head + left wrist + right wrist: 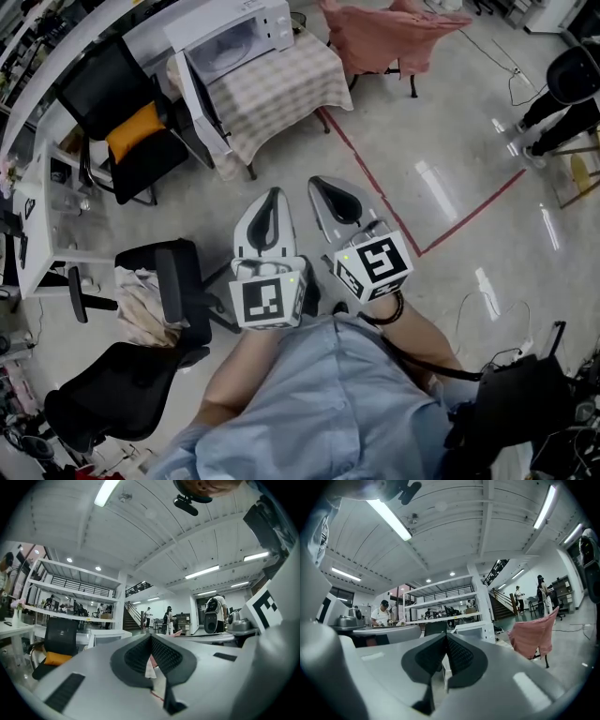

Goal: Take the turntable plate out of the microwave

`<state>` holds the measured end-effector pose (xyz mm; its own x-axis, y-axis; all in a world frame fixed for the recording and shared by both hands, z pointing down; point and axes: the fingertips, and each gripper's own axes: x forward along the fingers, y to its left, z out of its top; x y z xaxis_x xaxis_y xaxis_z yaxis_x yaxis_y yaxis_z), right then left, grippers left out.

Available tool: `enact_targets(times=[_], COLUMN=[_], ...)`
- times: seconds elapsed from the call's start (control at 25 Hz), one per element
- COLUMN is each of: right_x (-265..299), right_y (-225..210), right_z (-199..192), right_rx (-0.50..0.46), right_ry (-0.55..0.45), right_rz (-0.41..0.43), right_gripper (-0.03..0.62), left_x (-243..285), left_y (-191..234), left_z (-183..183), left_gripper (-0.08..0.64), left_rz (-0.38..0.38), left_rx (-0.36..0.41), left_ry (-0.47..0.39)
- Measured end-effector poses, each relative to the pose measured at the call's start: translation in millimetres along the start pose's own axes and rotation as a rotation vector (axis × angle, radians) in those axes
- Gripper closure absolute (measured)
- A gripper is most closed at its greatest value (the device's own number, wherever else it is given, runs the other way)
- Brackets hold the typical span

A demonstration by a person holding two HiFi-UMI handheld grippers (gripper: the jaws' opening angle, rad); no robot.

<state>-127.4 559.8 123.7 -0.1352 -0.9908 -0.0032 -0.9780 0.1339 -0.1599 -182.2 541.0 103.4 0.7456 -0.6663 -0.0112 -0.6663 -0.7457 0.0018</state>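
both grippers shut and empty, held well apart from the open microwave

at far left, an office chair (117,103) with an orange cushion (131,131) stands beside the checked-cloth table (281,94). the microwave (246,33) sits on that table with its door (202,103) swung open, which leaves the cavity reachable. the turntable plate cannot be made out from here and is judged to be still inside. the left gripper (274,195) and right gripper (323,184) are held side by side near the person's body, aimed level toward the table. each has its jaws pressed together on nothing, a compact posture suited to the approach.
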Motion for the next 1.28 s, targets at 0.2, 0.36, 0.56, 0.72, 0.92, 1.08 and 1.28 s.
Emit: enact_targets(times=[0.2,0.36,0.56,0.72,0.92,1.08,1.28], right_x=[60.2,99.7,143.3,166.7,183.1,189.5,197.1], right_y=[-10.7,-13.8,-14.3,-17.4,-25.6,-34.6,-52.0], right_z=[6.4,12.7,18.8,20.5,25.0,28.9,30.9], right_rx=[-0.002,-0.017,-0.036,-0.041,-0.050,-0.053,-0.046], right_ry=[0.004,0.008,0.013,0.016,0.022,0.023,0.022], right_rz=[0.013,0.021,0.032,0.027,0.018,0.011,0.013], right_gripper=[0.592,0.592,0.592,0.592,0.592,0.592,0.592], left_x=[44.4,69.7,95.4,112.8,130.5,142.7,161.0], left_y=[43.7,73.4,104.1,118.6,125.4,126.7,123.9], left_z=[3.4,8.5,7.8,8.5,9.6,10.3,5.8], left_gripper=[0.556,0.557,0.555,0.556,0.555,0.555,0.555], left_rz=[0.012,0.019,0.021,0.001,-0.018,-0.025,-0.017], left_rx=[-0.012,-0.025,-0.050,-0.055,-0.065,-0.070,-0.063], left_ry=[-0.016,-0.026,-0.015,-0.050,-0.049,-0.047,-0.026])
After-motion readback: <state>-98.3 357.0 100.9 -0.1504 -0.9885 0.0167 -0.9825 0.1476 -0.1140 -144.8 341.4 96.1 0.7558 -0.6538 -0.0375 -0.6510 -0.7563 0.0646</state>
